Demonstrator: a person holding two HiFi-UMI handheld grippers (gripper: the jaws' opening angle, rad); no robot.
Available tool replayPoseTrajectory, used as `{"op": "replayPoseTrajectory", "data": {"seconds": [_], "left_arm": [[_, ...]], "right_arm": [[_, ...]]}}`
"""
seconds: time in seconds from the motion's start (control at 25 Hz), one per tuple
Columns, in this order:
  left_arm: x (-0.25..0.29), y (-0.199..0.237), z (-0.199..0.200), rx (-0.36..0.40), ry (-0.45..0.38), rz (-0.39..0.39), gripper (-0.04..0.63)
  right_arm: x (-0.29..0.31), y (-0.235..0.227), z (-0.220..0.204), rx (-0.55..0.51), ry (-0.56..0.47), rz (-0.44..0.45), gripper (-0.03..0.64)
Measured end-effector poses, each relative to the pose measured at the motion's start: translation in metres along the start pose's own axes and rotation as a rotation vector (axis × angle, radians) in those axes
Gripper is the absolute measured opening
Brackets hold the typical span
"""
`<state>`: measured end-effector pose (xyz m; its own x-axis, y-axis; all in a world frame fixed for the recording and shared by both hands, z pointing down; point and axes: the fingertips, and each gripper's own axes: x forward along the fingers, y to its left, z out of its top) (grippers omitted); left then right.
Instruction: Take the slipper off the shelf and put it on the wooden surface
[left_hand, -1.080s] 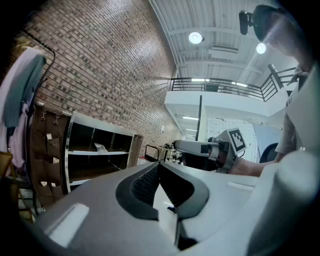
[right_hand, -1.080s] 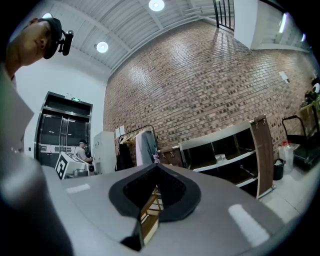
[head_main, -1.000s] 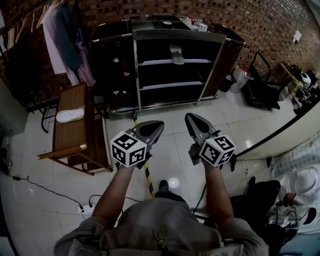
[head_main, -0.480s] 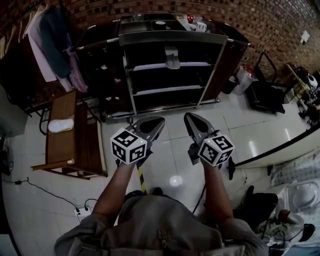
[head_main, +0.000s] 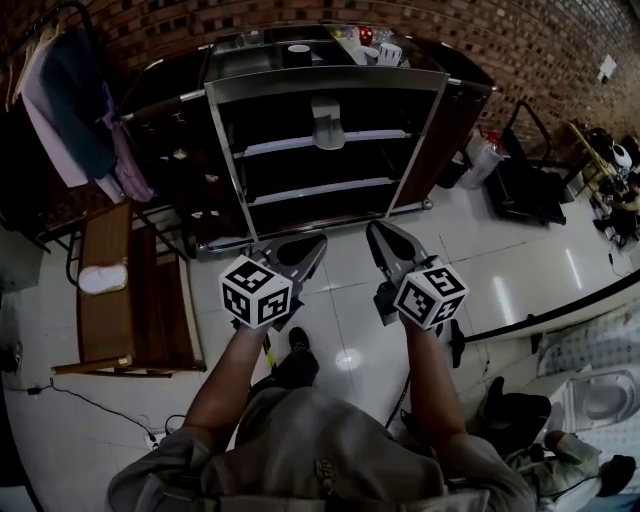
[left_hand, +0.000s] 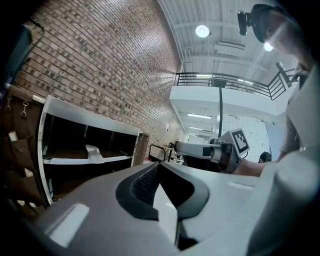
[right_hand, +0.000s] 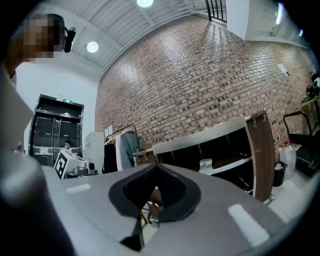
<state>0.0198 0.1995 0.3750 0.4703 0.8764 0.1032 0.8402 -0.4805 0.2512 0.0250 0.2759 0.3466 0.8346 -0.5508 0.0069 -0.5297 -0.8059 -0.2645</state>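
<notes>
So right now nothing's been grabbed yet. The person is standing on the tiled floor (head_main: 520, 250) facing the shelf (head_main: 330, 82), which fills the upper middle of the head view. Both claws are held out in front at about the same height, pointing toward it. My guess is that's just the carry pose while lining up, since the shelf is well apart from both.

The left claw (head_main: 312, 245) has its jaws pressed together with nothing between them; its own view shows the tips meeting. Same deal with the right claw (head_main: 378, 233): jaws closed tight, empty. Either one will need to spread its jaws before it can take anything.

The slipper (head_main: 326, 124) sits on the top board of the shelf, roughly centred, near the top of the frame. It's pale grey-white, looks like a thin flat hotel-type slipper with the upper band standing up a bit. Probably light and floppy, so pinching the band or the sole edge seems the easy way. It's on its own on that board, with nothing beside it.

The wooden tabletop (head_main: 150, 290) is at the left edge of the frame, beside the shelf, and there's already 1 white thing (head_main: 103, 278) lying on it that could be the matching slipper, can't say for sure. Plenty of bare wood next to it for the drop.
</notes>
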Motion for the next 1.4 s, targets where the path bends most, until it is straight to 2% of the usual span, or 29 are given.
{"op": "replayPoseTrajectory", "data": {"seconds": [0.4, 0.72, 0.96, 1.2, 1.4], "left_arm": [[0.086, 0.098, 0.011, -0.031, 0.009, -0.009, -0.031], [0.131, 0.18, 0.02, -0.057, 0.012, 0.051, -0.031], [0.156, 0.227, 0.019, -0.067, 0.018, 0.1, -0.031], [0.183, 0.278, 0.017, -0.08, 0.009, 0.191, -0.031], [0.197, 0.311, 0.012, -0.097, -0.003, 0.28, -0.031]], "right_arm": [[0.099, -0.096, 0.0, -0.018, 0.058, -0.027, -0.002], [0.181, -0.157, 0.001, -0.009, 0.103, -0.03, -0.002], [0.234, -0.209, -0.008, -0.043, 0.163, -0.096, -0.001], [0.301, -0.267, -0.035, -0.077, 0.244, -0.104, 0.063], [0.362, -0.312, -0.073, -0.046, 0.349, -0.074, 0.145]]}}
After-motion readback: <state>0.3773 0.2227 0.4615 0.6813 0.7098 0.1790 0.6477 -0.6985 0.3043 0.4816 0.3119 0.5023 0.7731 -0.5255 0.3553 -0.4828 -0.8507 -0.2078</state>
